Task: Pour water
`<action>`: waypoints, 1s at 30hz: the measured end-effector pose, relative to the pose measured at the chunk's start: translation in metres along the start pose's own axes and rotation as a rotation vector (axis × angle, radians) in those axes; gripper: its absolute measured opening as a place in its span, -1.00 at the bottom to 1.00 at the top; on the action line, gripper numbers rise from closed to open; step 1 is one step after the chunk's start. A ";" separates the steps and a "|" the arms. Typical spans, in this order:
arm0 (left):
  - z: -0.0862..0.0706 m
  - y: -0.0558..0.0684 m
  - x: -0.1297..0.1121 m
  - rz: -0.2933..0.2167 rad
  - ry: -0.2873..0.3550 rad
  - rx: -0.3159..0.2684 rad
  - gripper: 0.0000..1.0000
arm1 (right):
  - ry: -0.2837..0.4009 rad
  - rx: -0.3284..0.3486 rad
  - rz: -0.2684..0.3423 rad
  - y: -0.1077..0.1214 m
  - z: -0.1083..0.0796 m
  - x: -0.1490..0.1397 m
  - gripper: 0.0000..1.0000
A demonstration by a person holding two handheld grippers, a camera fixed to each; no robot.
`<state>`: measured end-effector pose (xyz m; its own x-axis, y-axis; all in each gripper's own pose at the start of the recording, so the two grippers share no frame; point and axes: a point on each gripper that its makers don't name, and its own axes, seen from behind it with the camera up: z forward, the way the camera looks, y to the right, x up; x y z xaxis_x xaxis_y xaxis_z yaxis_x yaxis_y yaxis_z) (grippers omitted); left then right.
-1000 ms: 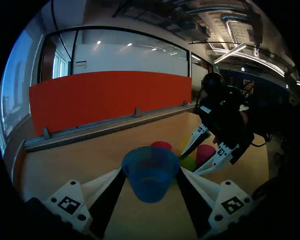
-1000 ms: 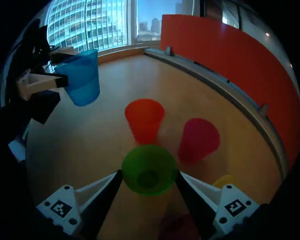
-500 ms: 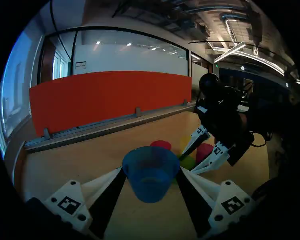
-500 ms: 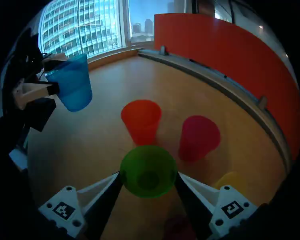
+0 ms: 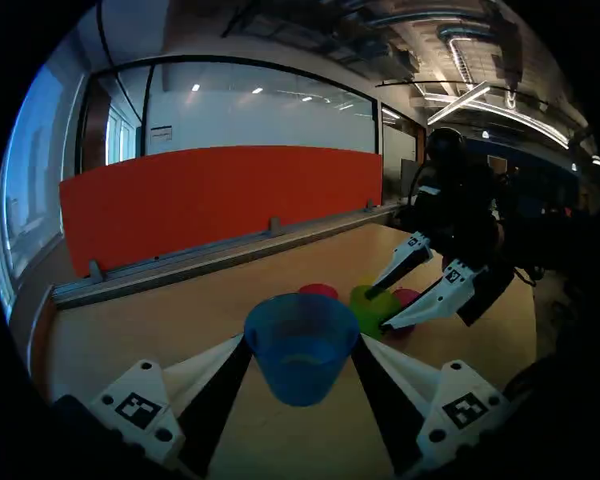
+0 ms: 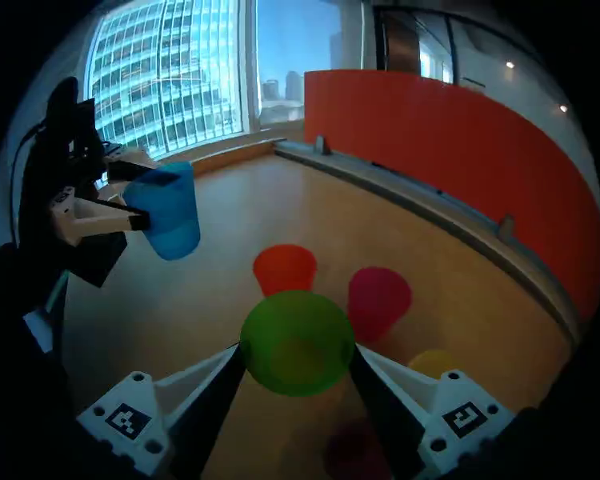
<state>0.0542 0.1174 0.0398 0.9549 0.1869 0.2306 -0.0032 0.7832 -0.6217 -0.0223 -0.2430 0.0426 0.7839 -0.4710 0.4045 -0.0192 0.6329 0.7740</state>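
Above the wooden worktop (image 6: 220, 280), the left gripper (image 5: 300, 342) grasps a blue cup (image 5: 302, 372) upright and the right gripper (image 6: 298, 346) grasps a green cup (image 6: 298, 364). The 2 cups are well apart, so I judge the pouring is not yet begun.

- An office: an orange divider panel (image 5: 220, 200) is running across mid-frame behind the wooden bench (image 5: 140, 320).
- Strip lights (image 5: 460, 102) are glowing upper right; towers (image 6: 168, 88) are showing through the window (image 6: 292, 48) upper left.
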 end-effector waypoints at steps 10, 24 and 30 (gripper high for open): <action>-0.006 0.016 0.009 0.001 0.019 -0.003 0.72 | 0.139 -0.031 -0.018 -0.001 -0.041 0.022 0.82; -0.013 0.036 0.019 -0.008 0.050 -0.014 0.72 | 0.347 -0.065 -0.015 -0.003 -0.081 0.054 0.84; -0.014 0.043 0.026 -0.007 0.067 -0.021 0.72 | 0.424 -0.080 -0.031 -0.005 -0.094 0.066 0.84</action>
<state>0.0827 0.1476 0.0080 0.9725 0.1413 0.1850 0.0089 0.7718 -0.6358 0.0883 -0.2197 0.0196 0.9694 -0.2065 0.1326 0.0433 0.6757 0.7359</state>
